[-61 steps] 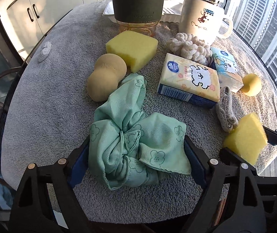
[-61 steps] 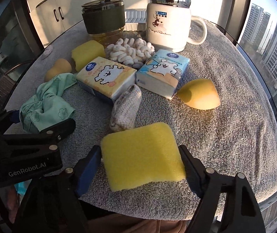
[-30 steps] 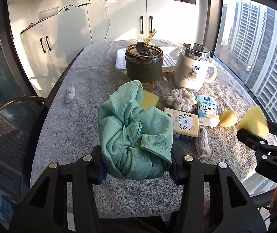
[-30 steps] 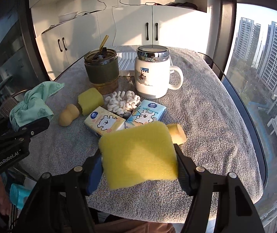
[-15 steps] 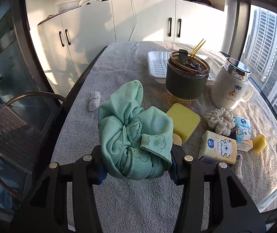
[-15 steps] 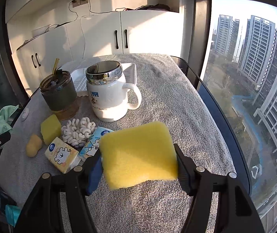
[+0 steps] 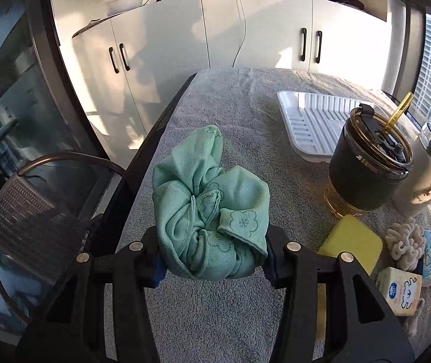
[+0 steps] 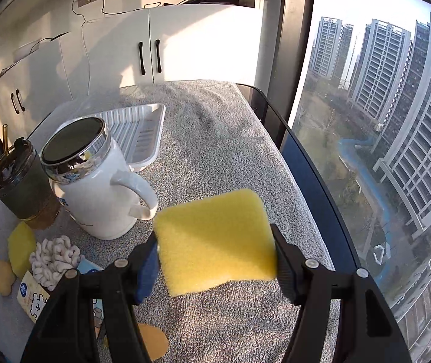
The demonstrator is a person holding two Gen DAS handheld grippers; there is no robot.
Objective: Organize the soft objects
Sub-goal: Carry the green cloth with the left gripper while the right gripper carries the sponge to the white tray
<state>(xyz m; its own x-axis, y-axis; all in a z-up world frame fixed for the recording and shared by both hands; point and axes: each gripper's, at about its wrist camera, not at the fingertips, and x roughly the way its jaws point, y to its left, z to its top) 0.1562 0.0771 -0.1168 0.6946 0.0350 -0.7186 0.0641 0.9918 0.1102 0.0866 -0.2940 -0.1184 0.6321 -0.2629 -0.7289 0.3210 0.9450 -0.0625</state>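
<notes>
Pinching a bunched mint-green flower-print cloth (image 7: 212,202), the left tool (image 7: 212,260) holds it above the grey towel-covered table (image 7: 236,106); the right tool (image 8: 215,257) clamps a flat yellow sponge (image 8: 215,239) in the air too. Neither is placed yet, and the white ribbed plastic tray (image 7: 312,118), probably the target, lies empty. A second yellow sponge (image 7: 351,239), white knotted scrunchie (image 7: 403,239) and tissue packs (image 7: 399,293) remain loose beside the cups.

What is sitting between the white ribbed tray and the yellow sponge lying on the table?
In the left wrist view, the dark tumbler with its gold straw stands between the white tray and the lying yellow sponge.
</notes>
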